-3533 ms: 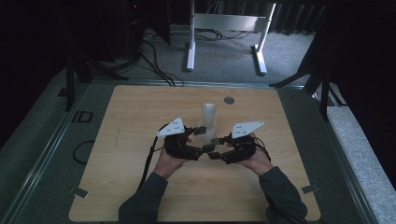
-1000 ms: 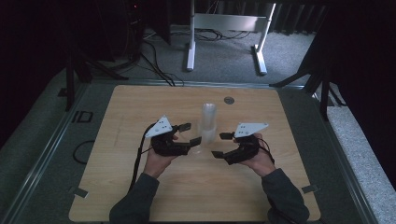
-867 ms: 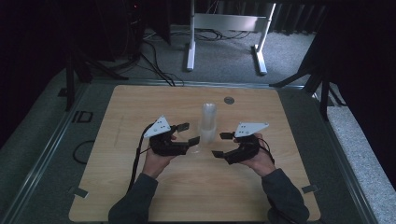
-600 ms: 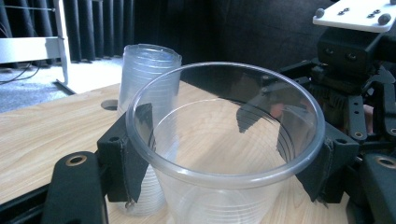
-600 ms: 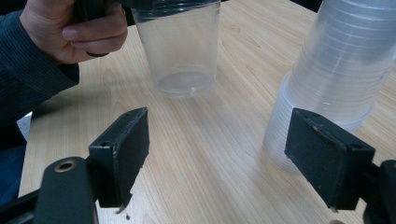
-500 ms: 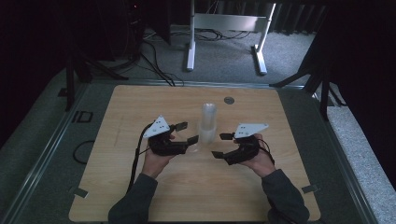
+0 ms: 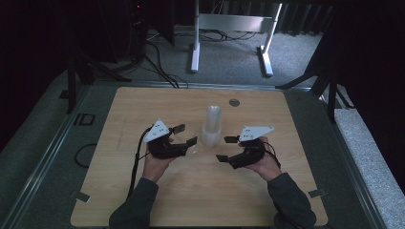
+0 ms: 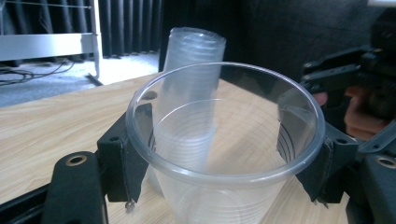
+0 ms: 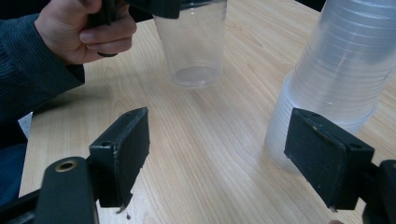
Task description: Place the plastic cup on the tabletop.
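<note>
A tall stack of clear plastic cups (image 7: 211,125) stands upright in the middle of the wooden table (image 7: 119,191). My left gripper (image 7: 186,135) is to the left of the stack, shut on a single clear cup (image 8: 224,154), its pads (image 8: 133,154) pressing the cup just under the rim. The held cup (image 9: 194,42) is upright, with its base at or just above the tabletop. The stack (image 8: 191,70) rises behind it. My right gripper (image 7: 225,149) is open and holds nothing, just right of the stack (image 9: 336,70), jaws pointing left.
A small metal disc (image 7: 233,102) lies on the table behind the stack. A white metal stand (image 7: 229,24) and cables are on the floor beyond the far edge. The left hand and sleeve (image 9: 70,42) are opposite my right gripper.
Since the earliest frame my left gripper has drawn away to the left from the stack with one cup in it, and the right gripper has backed off slightly. Over the last second nothing has visibly moved.
</note>
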{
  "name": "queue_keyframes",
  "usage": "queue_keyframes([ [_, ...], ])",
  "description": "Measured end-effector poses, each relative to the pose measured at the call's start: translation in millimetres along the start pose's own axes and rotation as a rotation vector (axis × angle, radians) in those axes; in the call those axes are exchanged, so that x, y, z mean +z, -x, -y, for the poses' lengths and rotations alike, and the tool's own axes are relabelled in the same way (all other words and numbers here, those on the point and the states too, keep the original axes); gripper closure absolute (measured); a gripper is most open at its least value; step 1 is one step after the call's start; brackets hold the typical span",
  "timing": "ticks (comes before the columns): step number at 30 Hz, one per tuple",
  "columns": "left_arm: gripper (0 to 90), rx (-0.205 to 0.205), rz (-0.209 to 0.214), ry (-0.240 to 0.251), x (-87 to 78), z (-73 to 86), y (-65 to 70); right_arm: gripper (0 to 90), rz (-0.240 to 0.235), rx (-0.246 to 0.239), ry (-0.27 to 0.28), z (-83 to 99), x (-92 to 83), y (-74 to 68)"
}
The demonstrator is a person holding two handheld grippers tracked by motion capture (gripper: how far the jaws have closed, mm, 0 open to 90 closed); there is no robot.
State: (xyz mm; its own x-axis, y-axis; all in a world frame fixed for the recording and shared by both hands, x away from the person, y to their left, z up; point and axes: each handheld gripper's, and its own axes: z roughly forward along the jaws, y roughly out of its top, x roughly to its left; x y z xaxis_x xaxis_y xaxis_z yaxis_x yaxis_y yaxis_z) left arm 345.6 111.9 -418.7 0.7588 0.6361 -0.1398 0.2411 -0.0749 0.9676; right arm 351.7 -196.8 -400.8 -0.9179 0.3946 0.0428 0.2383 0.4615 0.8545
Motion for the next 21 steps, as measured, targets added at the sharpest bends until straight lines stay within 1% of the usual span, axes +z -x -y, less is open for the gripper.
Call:
queue_keyframes([
  [6, 27.6, 0.008, -0.022, -0.001, 1.7, 3.4, -0.4, 21.9, 0.001, -0.001, 0.002, -1.0, -0.3, -0.2],
  [8, 27.6, 0.018, -0.026, -0.005, 2.8, 4.1, -0.2, 21.9, 0.000, -0.001, 0.003, -1.0, -0.1, -0.2],
  [21, 27.6, 0.022, -0.020, -0.016, 9.9, 12.7, -0.1, 21.9, 0.002, -0.003, 0.009, -1.5, -1.0, 0.2],
])
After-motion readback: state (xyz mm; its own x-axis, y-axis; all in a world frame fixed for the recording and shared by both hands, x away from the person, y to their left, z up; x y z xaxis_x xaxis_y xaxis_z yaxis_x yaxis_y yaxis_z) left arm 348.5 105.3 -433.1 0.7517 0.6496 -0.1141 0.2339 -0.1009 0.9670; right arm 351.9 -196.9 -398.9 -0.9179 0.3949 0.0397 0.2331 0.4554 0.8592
